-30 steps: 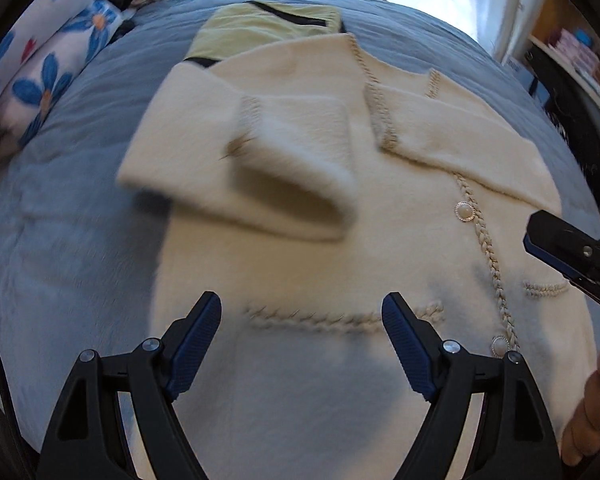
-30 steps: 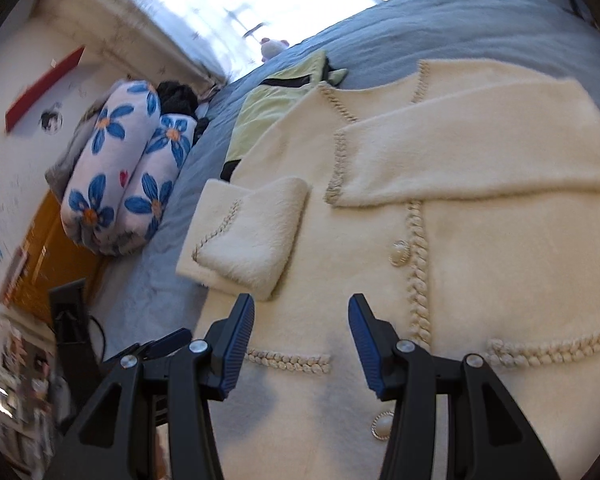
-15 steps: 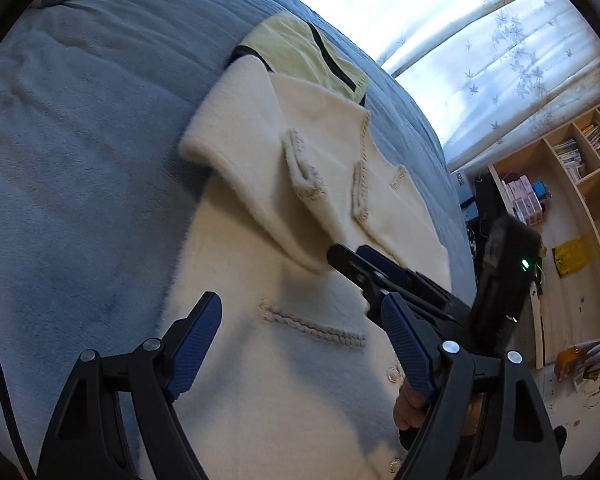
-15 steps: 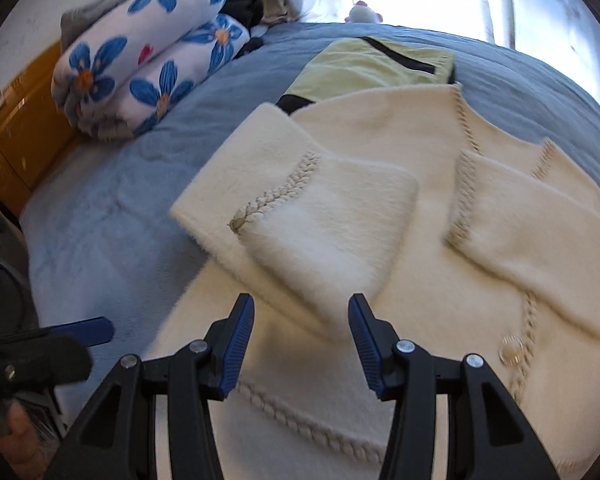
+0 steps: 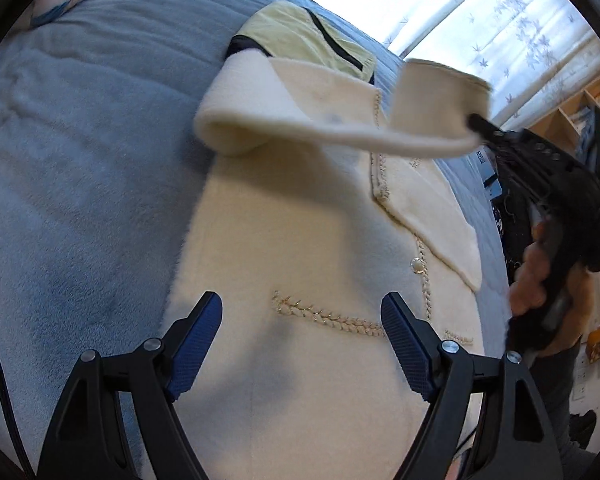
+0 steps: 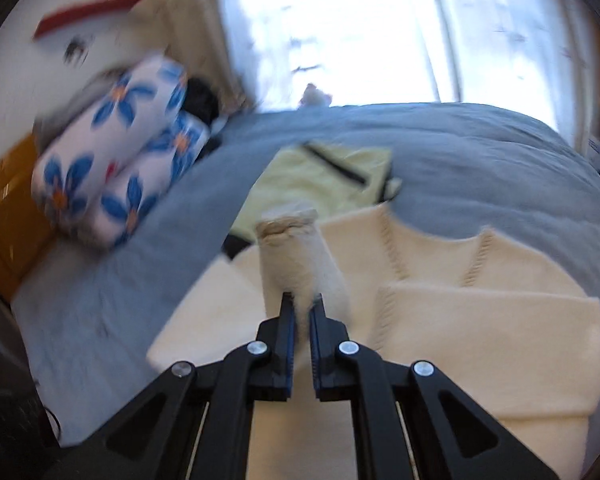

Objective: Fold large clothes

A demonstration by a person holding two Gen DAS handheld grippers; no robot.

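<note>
A cream fuzzy cardigan (image 5: 300, 240) with braided trim lies front up on a grey-blue bed (image 5: 80, 140). My right gripper (image 6: 302, 312) is shut on the cardigan's left sleeve (image 6: 296, 256) near the cuff and holds it up off the body; it also shows in the left wrist view (image 5: 476, 122), with the sleeve (image 5: 420, 120) stretched in the air. My left gripper (image 5: 302, 336) is open and empty, hovering over the cardigan's lower front by the pocket trim. The other sleeve (image 6: 480, 316) lies folded across the chest.
A yellow-green garment (image 5: 300, 34) with black trim lies beyond the cardigan's collar. Rolled floral bedding (image 6: 116, 176) sits at the bed's far left. A bright curtained window (image 6: 340, 20) is behind. Shelves (image 5: 588, 96) stand on the right.
My right gripper has closed on the folded left sleeve and lifted it off the cardigan toward the right. My left gripper stays open over the lower front.
</note>
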